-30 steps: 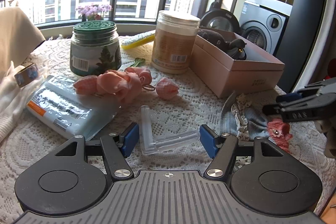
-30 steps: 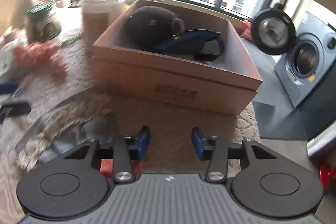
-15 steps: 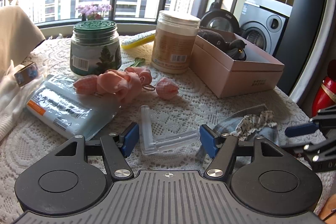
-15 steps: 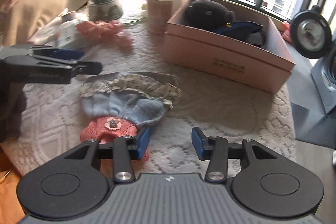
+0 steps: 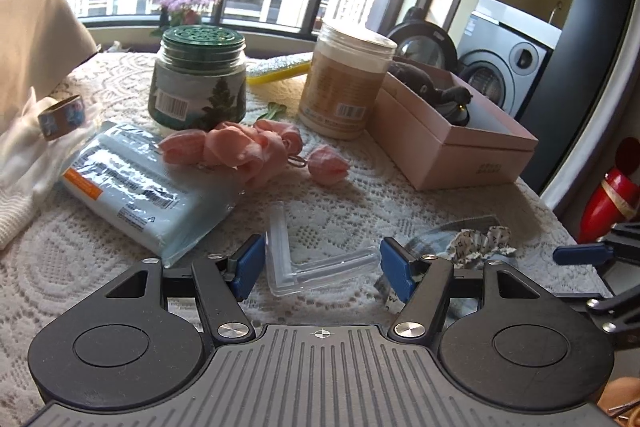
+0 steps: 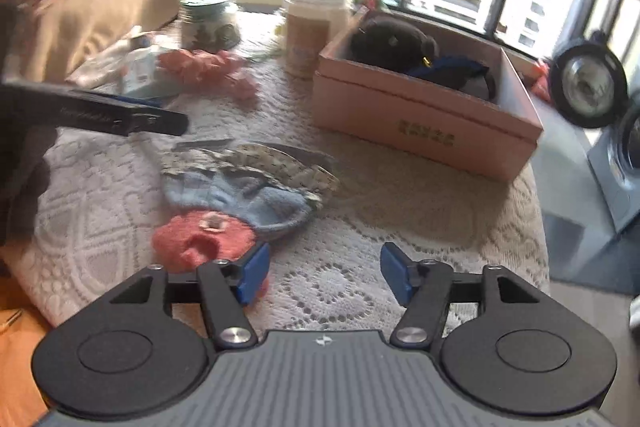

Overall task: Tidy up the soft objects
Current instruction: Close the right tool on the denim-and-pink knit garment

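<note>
Left gripper [image 5: 322, 263]: blue-padded fingers [image 5: 249, 261] spread wide, nothing held, low over the white lace tablecloth [image 5: 360, 199]. Clear L-shaped plastic piece [image 5: 298, 263] lying flat between the pads, apart from both. Just right of the right pad, a blue knitted soft item with patterned frill [image 5: 468, 247], partly hidden behind the finger. Left and farther off: pale blue plastic-wrapped pack [image 5: 140, 183], pink fabric flower bunch [image 5: 240, 147], then green-lidded glass jar [image 5: 198, 83] and tan cylindrical canister with white lid [image 5: 344, 87]. Far right: open pink cardboard box [image 5: 452, 139] containing a dark plush toy [image 5: 424, 87].

Right gripper [image 6: 322, 269]: blue pads [image 6: 394, 273] wide apart, empty, level above the cloth [image 6: 340, 291] near the table's close edge. Same blue knitted item [image 6: 244, 195] with its coral-pink knitted part [image 6: 200, 239] lying ahead and left, the pink part just beside the left pad; contact not discernible. Left gripper's finger [image 6: 120, 115] reaching in from the left above the cloth. Pink box [image 6: 424, 123] beyond, right of centre. View slightly blurred.
</note>
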